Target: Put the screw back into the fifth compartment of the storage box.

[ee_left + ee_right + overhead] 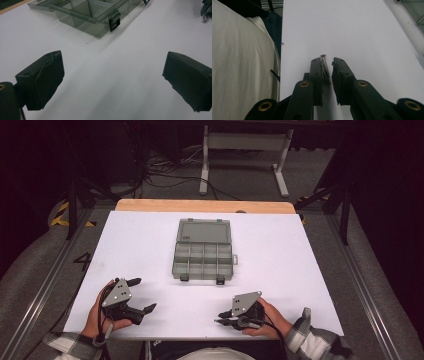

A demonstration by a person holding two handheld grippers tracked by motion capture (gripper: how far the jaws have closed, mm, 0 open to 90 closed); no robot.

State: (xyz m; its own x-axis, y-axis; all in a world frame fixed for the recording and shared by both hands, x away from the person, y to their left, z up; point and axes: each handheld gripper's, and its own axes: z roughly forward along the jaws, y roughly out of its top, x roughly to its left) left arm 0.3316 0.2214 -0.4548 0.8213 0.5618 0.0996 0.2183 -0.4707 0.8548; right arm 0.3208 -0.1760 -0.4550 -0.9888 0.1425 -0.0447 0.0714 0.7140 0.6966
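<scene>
My right gripper (327, 61) sits near the table's near edge, jaws drawn in narrow with a screw (323, 67) lying lengthwise in the gap. Its head points out past the jaw tips and the threaded shank runs back between the pads. It hugs the left pad; a sliver of daylight shows on the other side, so I can't tell whether it's truly clamped or just resting there.

Handling read: small steel screw, rigid, light, won't deform. Threads give the rubber pads some bite, but the round shank will roll or pivot if squeezed off-centre. I judge the best hold is across mid-shank, pads square to the axis and head left free, so it can tip down into a compartment. Gripped by the tip, it would swing.

My left gripper (138, 296) rests on the white table (280, 255) at my left, jaws spread wide, nothing between them. In the left gripper view both pads (41, 78) stand well apart over bare table.

The organizer box (204, 250) sits mid-table, lid laid back flat, compartments exposed, latches (114, 22) on the near side. It's thin clear-grey plastic: light, likely to skid if bumped, and its dividers are narrow. I should drop the screw from just above rather than push it in.
</scene>
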